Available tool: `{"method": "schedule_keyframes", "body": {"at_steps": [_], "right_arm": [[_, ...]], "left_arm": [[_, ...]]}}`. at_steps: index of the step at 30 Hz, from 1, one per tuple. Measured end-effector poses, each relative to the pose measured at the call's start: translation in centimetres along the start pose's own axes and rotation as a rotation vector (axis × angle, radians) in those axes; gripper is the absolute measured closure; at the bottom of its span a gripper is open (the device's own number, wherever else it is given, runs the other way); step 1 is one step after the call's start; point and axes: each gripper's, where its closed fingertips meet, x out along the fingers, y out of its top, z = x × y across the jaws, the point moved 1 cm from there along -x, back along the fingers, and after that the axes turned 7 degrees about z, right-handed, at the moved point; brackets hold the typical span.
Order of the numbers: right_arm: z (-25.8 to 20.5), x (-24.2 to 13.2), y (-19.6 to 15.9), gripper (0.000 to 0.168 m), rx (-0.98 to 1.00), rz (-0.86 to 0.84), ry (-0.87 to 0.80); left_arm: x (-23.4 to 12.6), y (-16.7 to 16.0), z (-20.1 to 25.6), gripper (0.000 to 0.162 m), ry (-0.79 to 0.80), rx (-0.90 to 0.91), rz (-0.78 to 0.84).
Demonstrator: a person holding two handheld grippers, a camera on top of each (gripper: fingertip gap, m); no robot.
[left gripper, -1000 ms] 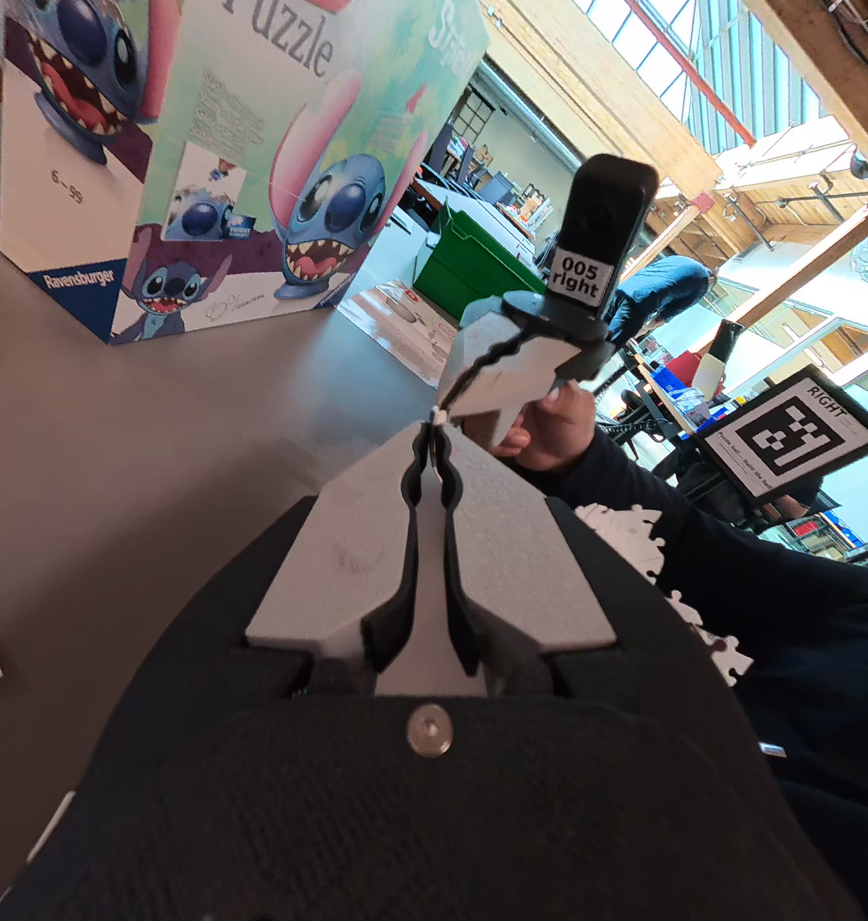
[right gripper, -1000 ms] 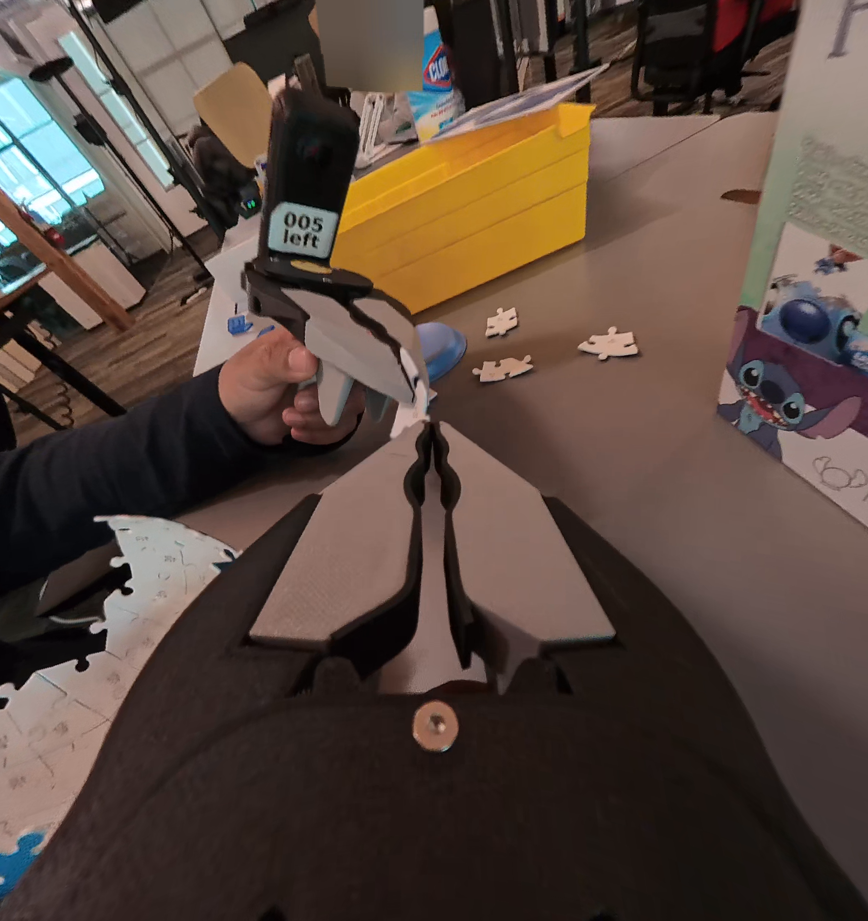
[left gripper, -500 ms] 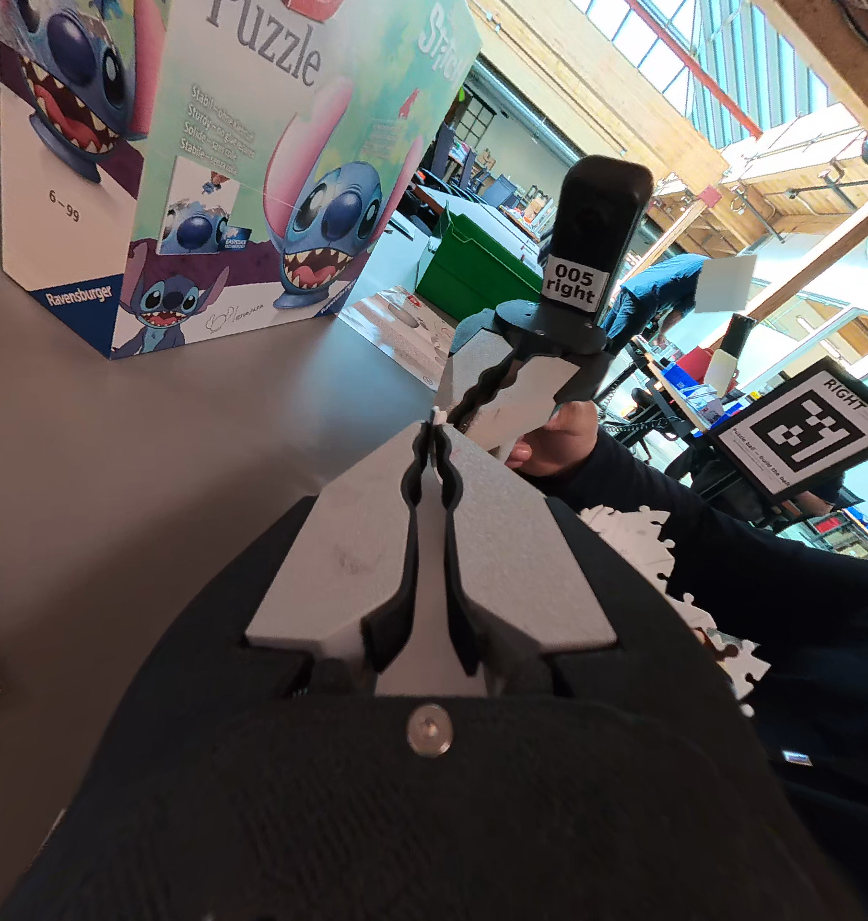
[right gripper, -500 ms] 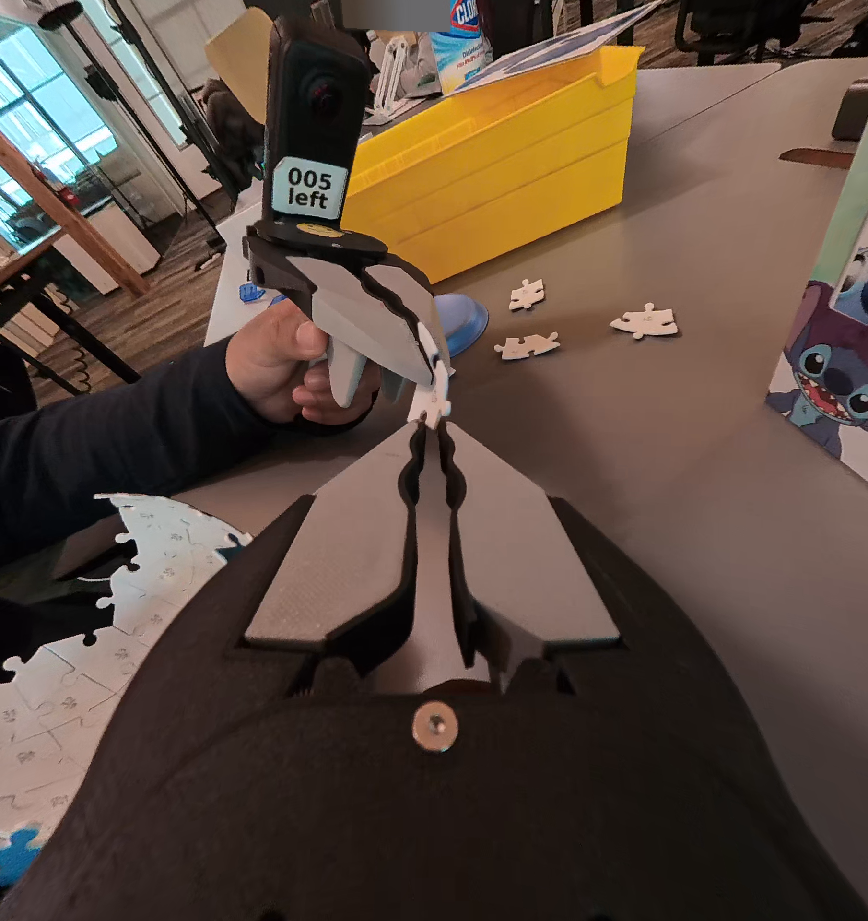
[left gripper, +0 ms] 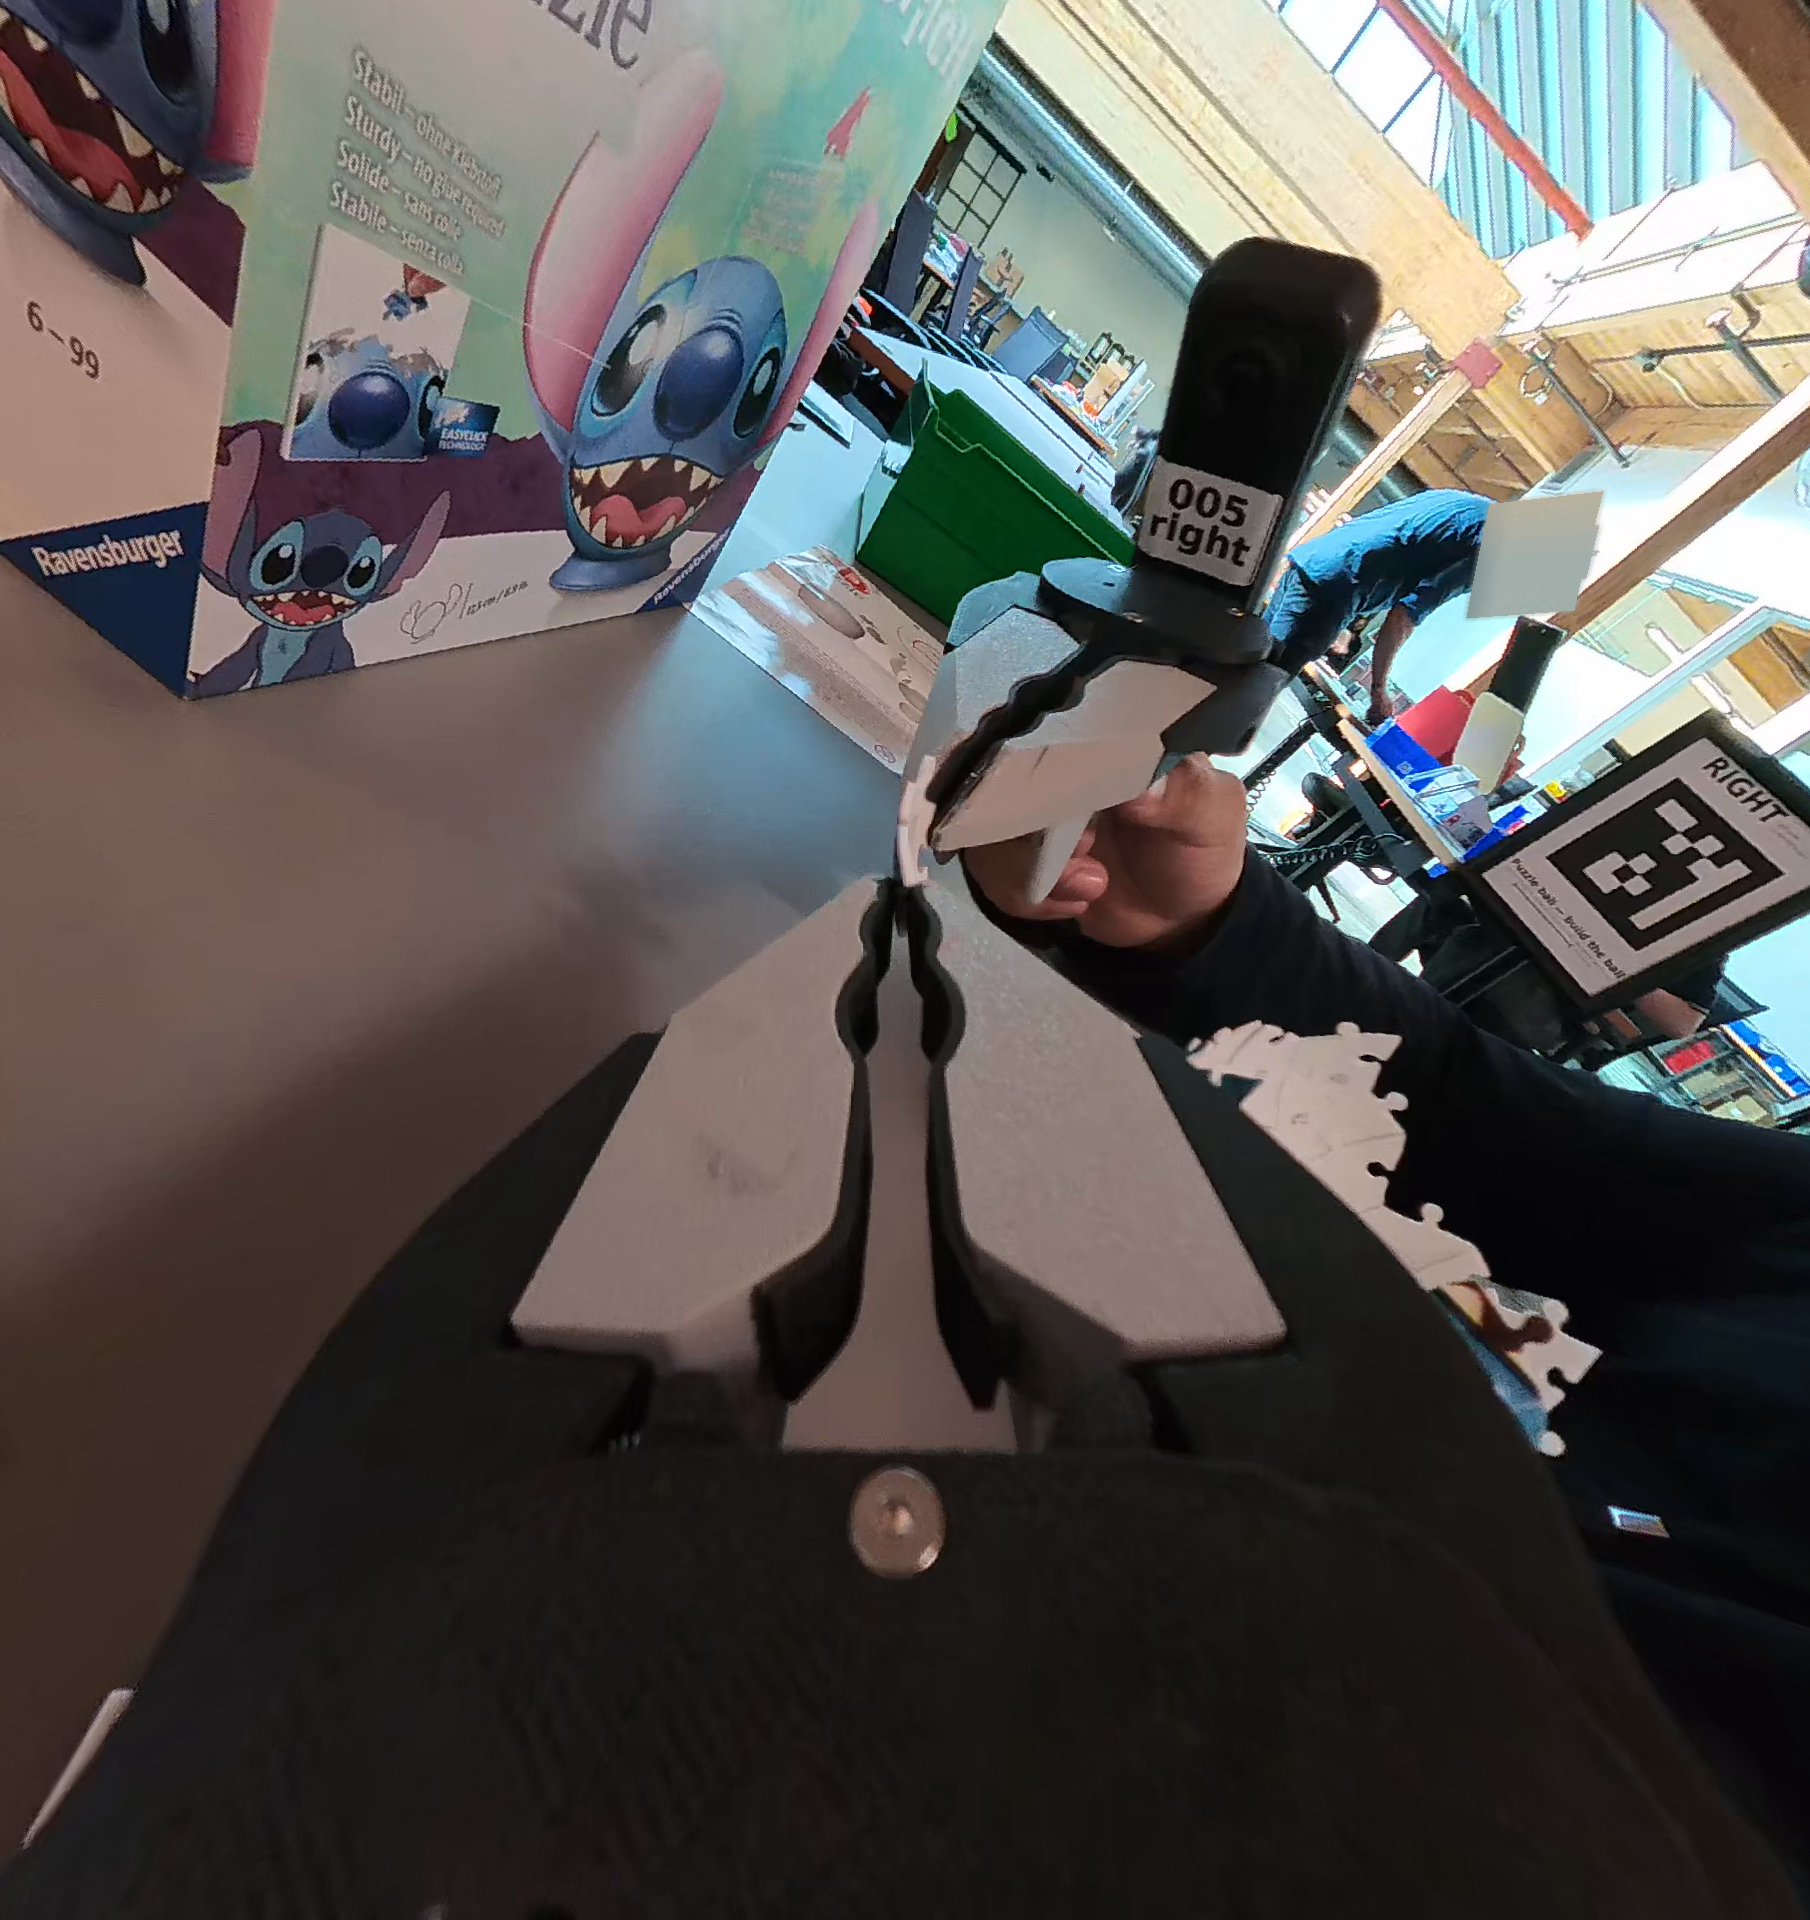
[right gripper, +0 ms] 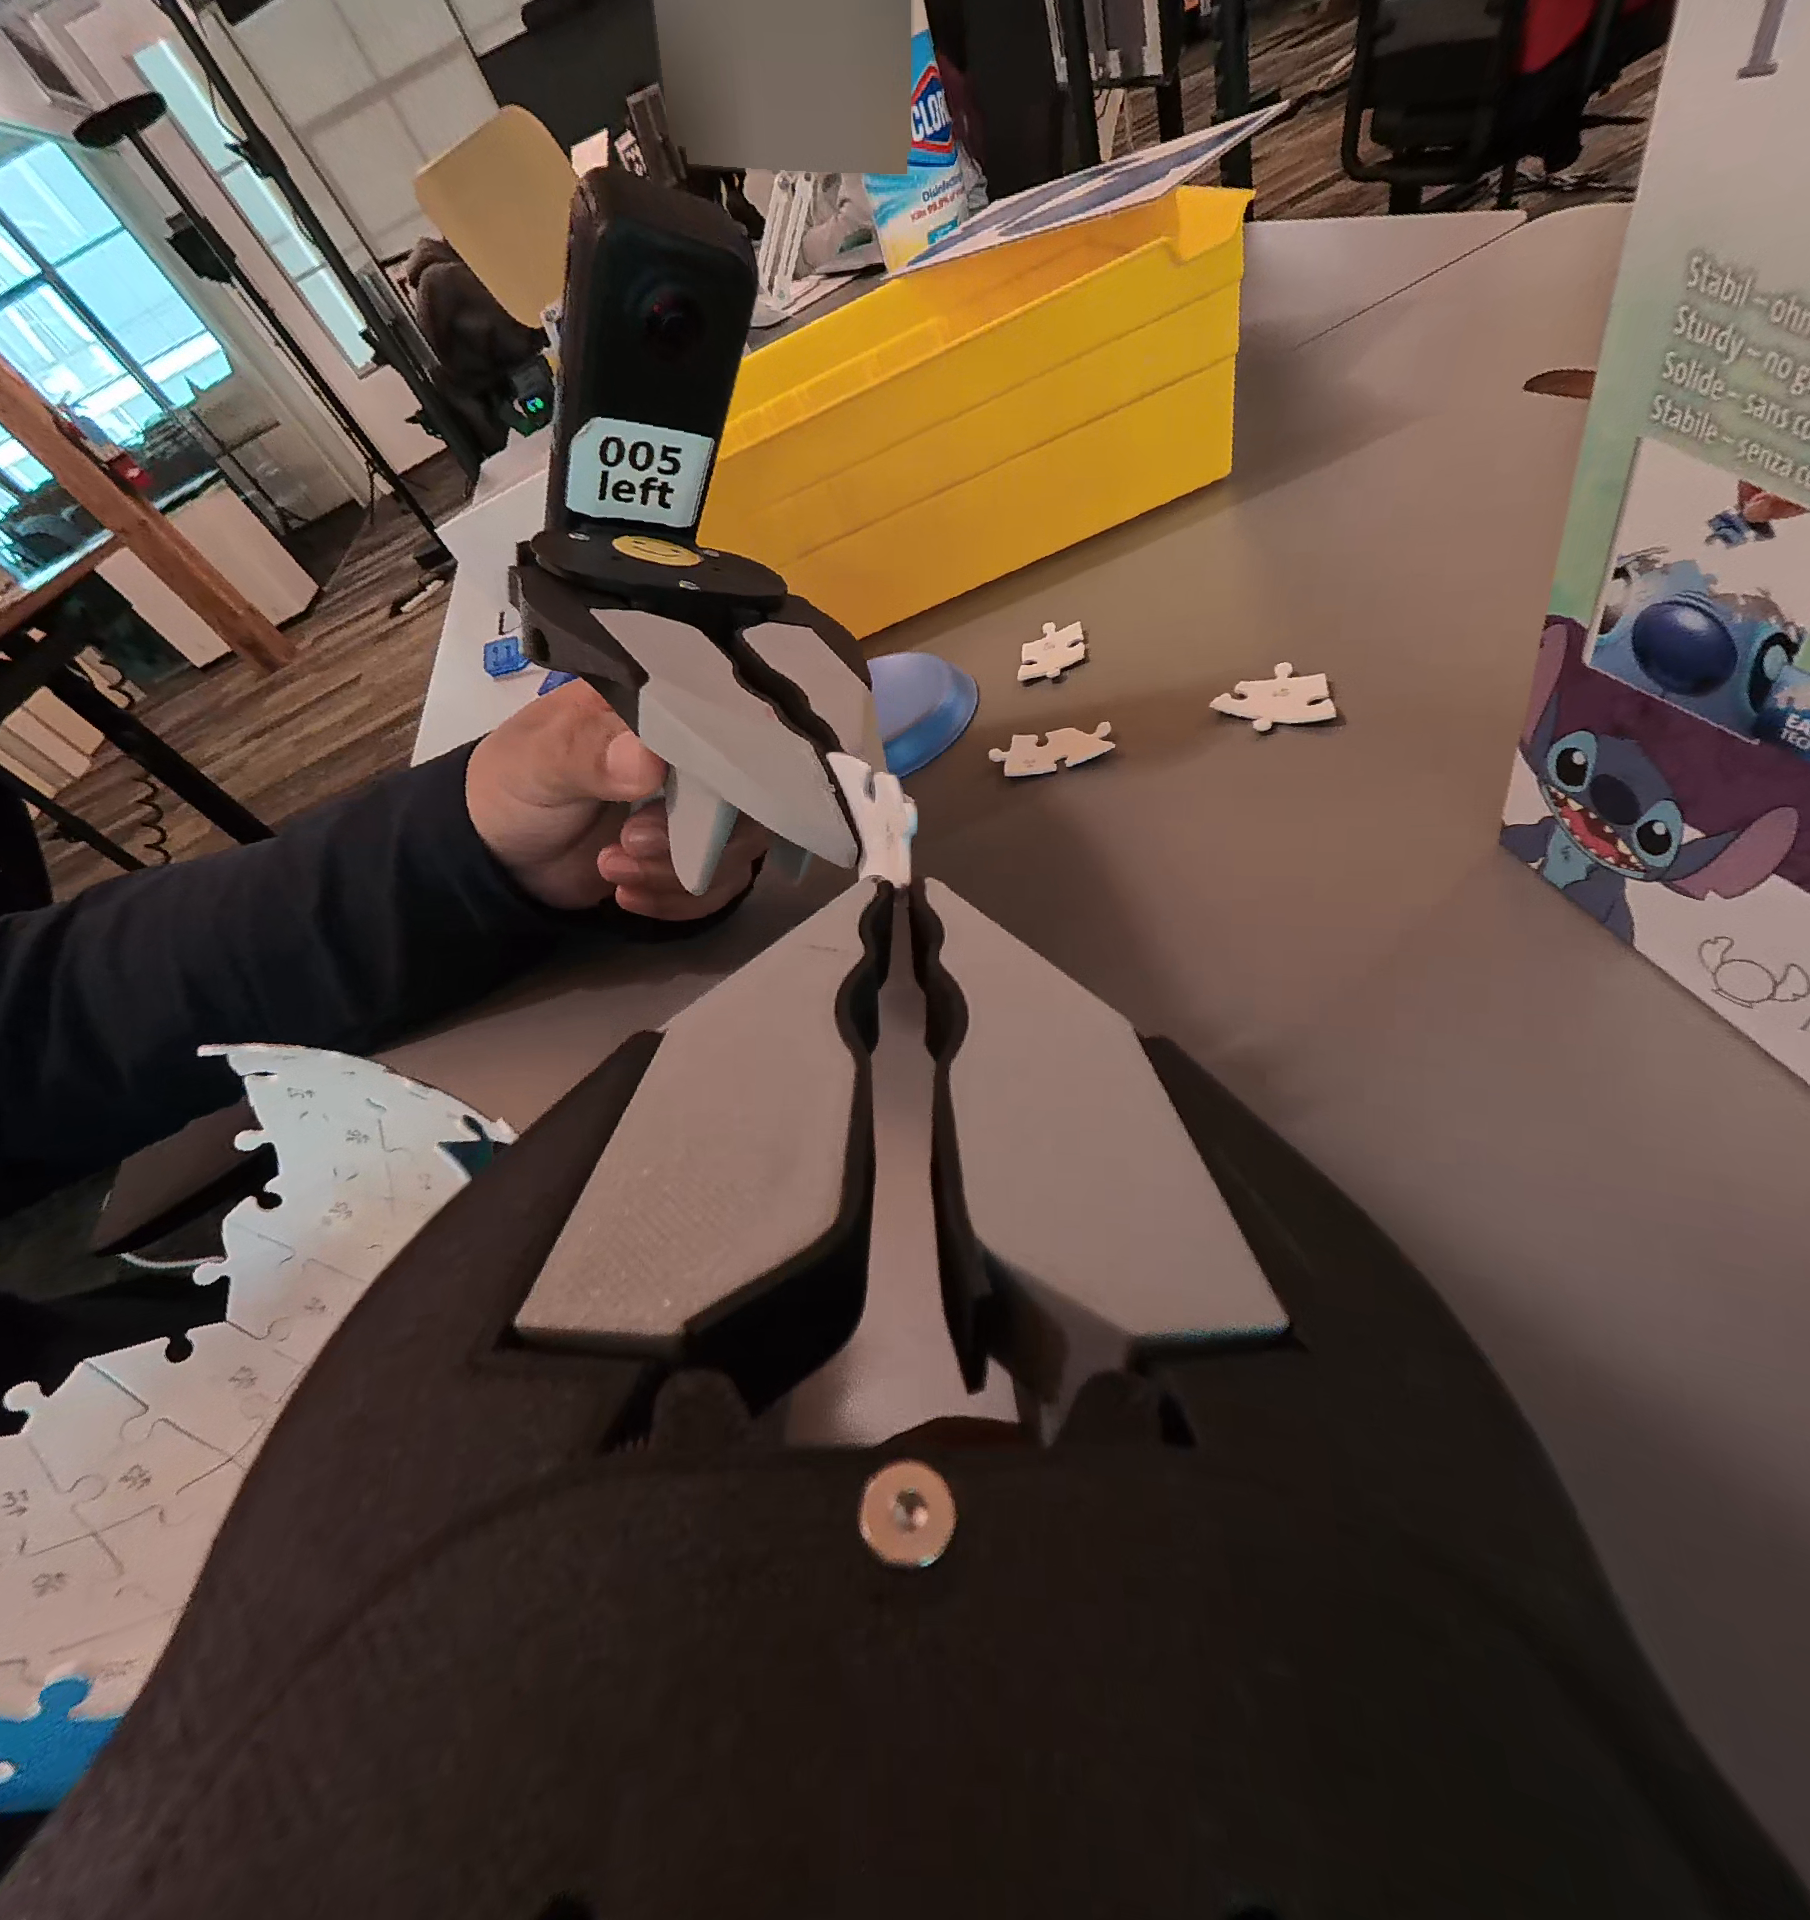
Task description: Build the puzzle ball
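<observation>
Right wrist view: left gripper jaws pinch a white puzzle piece; right gripper jaws closed, tips meeting that piece.

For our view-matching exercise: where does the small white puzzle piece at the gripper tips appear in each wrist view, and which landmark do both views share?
Left wrist view: puzzle piece just above centre, at the far right gripper tip.
Right wrist view: puzzle piece just above centre, at the far left gripper tip.
Shared landmark: puzzle box, upper left there, right edge here.
</observation>
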Motion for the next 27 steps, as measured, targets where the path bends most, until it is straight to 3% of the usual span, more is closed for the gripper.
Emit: {"method": "schedule_keyframes", "body": {"at_steps": [6, 9, 13, 19, 27], "right_arm": [[-0.1, 0.1, 0.0, 0.168, -0.006, 0.008, 0.002], [-0.2, 0.2, 0.1, 0.168, 0.015, 0.023, 0.02], [-1.2, 0.2, 0.8, 0.153, 0.088, 0.067, 0.109], [-1.1, 0.1, 1.0, 0.168, 0.086, 0.082, 0.1], [0.0, -1.0, 1.9, 0.168, 0.064, 0.118, 0.035]], "left_arm": [[-0.2, 0.1, -0.1, 0.162, -0.006, -0.027, 0.005], [-0.6, 1.4, 0.0, 0.162, 0.009, 0.013, 0.088], [-1.1, 2.3, 0.1, 0.162, 0.014, 0.041, 0.127], [-0.4, 1.3, 0.3, 0.162, 0.004, 0.046, 0.078], [-0.1, 0.9, 0.3, 0.162, 0.015, 0.064, 0.059]]}}
